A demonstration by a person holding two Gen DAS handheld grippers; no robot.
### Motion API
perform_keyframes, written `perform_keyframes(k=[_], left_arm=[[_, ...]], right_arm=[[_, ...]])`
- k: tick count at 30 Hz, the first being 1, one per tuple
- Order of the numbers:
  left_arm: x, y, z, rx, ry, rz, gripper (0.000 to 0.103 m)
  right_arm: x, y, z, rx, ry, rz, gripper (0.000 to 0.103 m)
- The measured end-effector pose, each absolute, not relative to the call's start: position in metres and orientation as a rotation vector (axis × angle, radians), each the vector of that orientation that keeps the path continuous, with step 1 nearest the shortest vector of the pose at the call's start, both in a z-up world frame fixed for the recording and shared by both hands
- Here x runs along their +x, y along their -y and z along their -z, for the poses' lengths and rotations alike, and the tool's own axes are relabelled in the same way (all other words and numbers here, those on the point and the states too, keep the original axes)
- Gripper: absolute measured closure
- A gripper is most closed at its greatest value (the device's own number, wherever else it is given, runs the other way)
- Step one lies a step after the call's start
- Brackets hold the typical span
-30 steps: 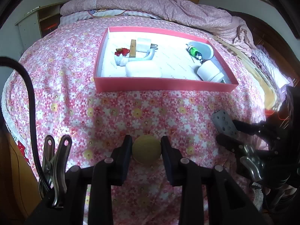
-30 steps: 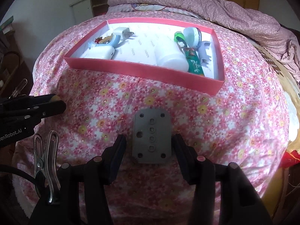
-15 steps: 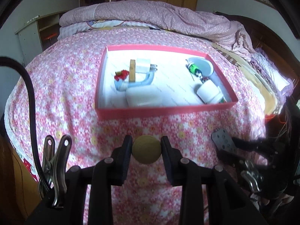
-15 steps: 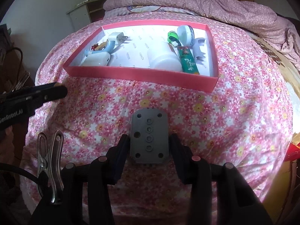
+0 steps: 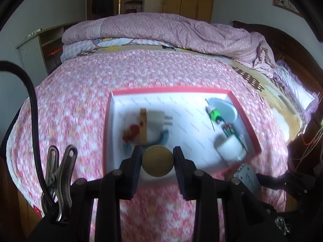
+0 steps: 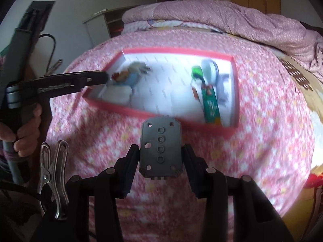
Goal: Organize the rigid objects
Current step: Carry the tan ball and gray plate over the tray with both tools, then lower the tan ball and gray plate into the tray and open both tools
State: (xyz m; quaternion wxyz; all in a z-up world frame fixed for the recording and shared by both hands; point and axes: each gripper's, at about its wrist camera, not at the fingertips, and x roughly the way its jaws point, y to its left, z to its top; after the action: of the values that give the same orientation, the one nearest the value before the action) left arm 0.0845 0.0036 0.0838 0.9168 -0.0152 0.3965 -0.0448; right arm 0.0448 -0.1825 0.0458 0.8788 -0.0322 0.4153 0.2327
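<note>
My left gripper [image 5: 157, 155] is shut on a tan wooden ball [image 5: 157, 161] and holds it in the air over the near edge of the pink-rimmed tray [image 5: 171, 90]. My right gripper [image 6: 160, 153] is shut on a grey metal plate with holes [image 6: 160, 141], lifted off the bedspread just short of the tray [image 6: 177, 50]. In the left wrist view the plate [image 5: 247, 176] shows at lower right. The right wrist view has the left gripper's fingers [image 6: 94, 78] reaching over the tray's left corner, with a hand [image 6: 26, 137] on its handle.
The tray lies on a pink flowered bedspread [image 5: 80, 84] and holds a white plug [image 5: 156, 117], a wooden block [image 5: 143, 129], a white jar [image 5: 230, 148], a bowl [image 5: 224, 109] and a green tube [image 6: 211, 104]. A rumpled quilt [image 5: 171, 28] is behind.
The right jaws closed on the grey plate and lifted it off the bedspread. Both grippers rose and moved toward the tray; the ball now hangs over its near edge.
</note>
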Motion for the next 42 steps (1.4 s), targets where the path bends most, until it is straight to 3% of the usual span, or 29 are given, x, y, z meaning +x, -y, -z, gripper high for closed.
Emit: perform_keyframes(k=[12,32,36,42], left_arm=[[0.157,-0.015,-0.073,-0.026,-0.834,0.063,0.070],[0.209,-0.015,-0.040,0.013,-0.841,0.037,0.070],[0.209,-0.012,-0.042,0.028,-0.841,0.038,0.056],[0.199,-0.010,-0.053,0.028,-0.824,0.034,0.054]], right_arm=[[0.113,0.159,-0.064,-0.072,-0.831,-0.515,0.058],[0.172,0.138,-0.030,-0.116,-0.863,-0.469,0.057],[0.167,0.134,-0.033,-0.156,-0.836,-0.465,0.057],[0.158,0.136,-0.041,-0.159,-0.813,-0.463,0.056]])
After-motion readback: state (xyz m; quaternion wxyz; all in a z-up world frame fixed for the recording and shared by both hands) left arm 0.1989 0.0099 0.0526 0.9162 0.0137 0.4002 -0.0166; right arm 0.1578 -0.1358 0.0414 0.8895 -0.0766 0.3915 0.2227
